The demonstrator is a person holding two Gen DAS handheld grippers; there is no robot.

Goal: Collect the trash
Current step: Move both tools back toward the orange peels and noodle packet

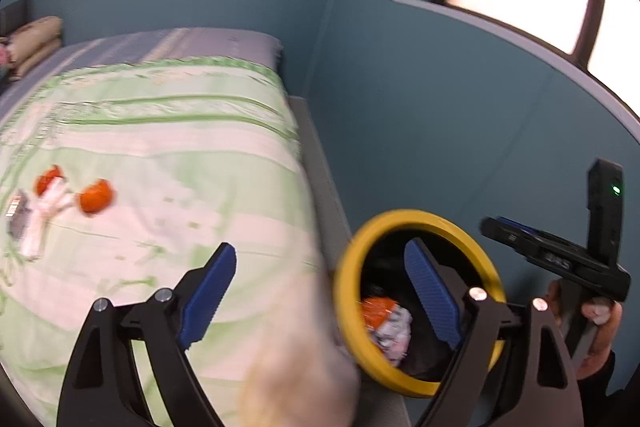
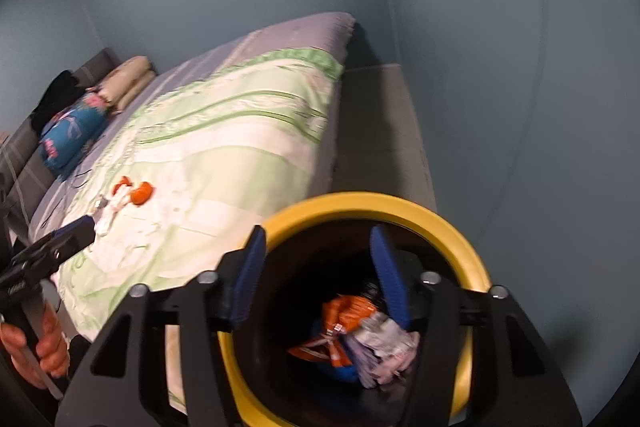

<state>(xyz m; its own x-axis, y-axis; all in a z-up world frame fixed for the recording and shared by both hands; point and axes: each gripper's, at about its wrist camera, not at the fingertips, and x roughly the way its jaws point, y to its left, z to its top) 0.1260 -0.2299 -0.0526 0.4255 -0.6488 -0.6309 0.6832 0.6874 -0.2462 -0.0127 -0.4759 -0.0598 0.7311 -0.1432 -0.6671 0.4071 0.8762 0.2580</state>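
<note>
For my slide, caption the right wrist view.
Open right gripper above yellow-rimmed bin holding wrappers; orange scraps on the bed.

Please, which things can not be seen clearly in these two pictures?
- Bin bottom: both views, dark, covered by wrappers.
- Bin outside: right view, cut off by the lower edge and the right gripper.
- Bed trash: left view blurred, right view too small.
- Left gripper: open, empty.

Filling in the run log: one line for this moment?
left gripper: open, empty | right gripper: open over yellow-rimmed bin | trash in bin | wrappers on bed
</note>
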